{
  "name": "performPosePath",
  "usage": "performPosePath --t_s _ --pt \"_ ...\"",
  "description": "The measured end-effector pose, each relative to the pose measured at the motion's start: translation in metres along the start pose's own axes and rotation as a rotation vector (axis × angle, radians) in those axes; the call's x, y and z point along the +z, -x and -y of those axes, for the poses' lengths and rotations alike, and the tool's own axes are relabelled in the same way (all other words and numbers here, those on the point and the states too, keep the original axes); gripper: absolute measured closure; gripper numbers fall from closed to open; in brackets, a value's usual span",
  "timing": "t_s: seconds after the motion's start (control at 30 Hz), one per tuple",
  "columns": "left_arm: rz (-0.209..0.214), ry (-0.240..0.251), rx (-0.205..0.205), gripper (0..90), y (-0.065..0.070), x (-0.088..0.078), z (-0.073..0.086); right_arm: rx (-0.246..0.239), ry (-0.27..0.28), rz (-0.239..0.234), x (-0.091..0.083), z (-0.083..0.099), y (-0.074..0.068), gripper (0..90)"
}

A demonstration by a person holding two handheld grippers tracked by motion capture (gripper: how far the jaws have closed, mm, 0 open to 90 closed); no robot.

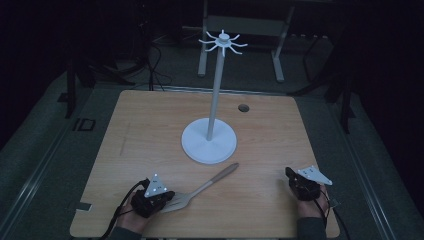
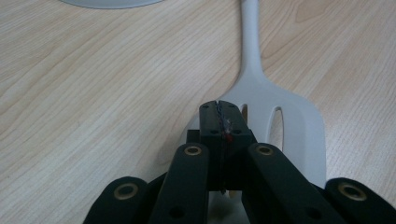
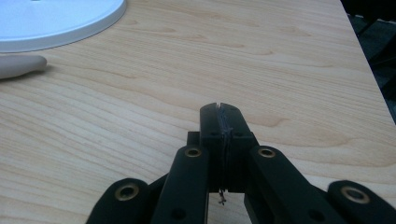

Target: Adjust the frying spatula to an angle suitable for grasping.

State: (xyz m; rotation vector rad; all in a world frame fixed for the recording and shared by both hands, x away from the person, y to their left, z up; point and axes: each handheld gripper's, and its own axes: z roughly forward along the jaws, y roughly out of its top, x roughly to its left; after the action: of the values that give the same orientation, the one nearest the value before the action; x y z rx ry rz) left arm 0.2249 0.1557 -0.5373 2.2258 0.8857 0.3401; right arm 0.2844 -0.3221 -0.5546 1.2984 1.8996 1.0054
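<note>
A pale slotted spatula [image 1: 202, 189] lies flat on the wooden table [image 1: 145, 130], its handle pointing up and right toward a white hook stand [image 1: 209, 145]. My left gripper [image 1: 170, 196] sits at the spatula's head near the front edge. In the left gripper view its jaws [image 2: 218, 109] are pressed together above the spatula head [image 2: 289, 121], with nothing between them. My right gripper [image 1: 289, 172] rests at the front right, apart from the spatula. Its jaws [image 3: 218, 112] are shut and empty over bare wood. The handle's tip [image 3: 18, 65] lies off to its left.
The stand's tall pole [image 1: 216, 85] ends in a ring of hooks [image 1: 222, 42] with nothing hanging on them; its round base [image 3: 56, 18] sits mid-table. A small dark hole [image 1: 243, 108] marks the table's far side. A metal frame [image 1: 240, 25] stands behind the table.
</note>
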Motion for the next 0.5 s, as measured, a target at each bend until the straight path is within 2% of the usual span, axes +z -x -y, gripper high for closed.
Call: performPosePath --t_s 0.13,0.33,0.43,0.5 --pt "0.004 0.005 0.013 89.3 0.003 -0.002 0.001 -0.001 -0.003 0.0 0.0 0.0 0.0 89.2" --pt "0.046 0.042 0.011 88.9 0.009 -0.01 0.001 -0.007 -0.004 -0.004 0.001 0.0 -0.001 89.2" --pt "0.056 0.038 0.013 89.1 0.011 -0.012 0.003 -0.008 -0.007 -0.006 0.001 0.0 -0.001 89.2" --pt "0.066 0.028 0.0 89.2 0.011 -0.013 0.007 -0.007 -0.009 -0.007 0.001 0.0 -0.001 89.2"
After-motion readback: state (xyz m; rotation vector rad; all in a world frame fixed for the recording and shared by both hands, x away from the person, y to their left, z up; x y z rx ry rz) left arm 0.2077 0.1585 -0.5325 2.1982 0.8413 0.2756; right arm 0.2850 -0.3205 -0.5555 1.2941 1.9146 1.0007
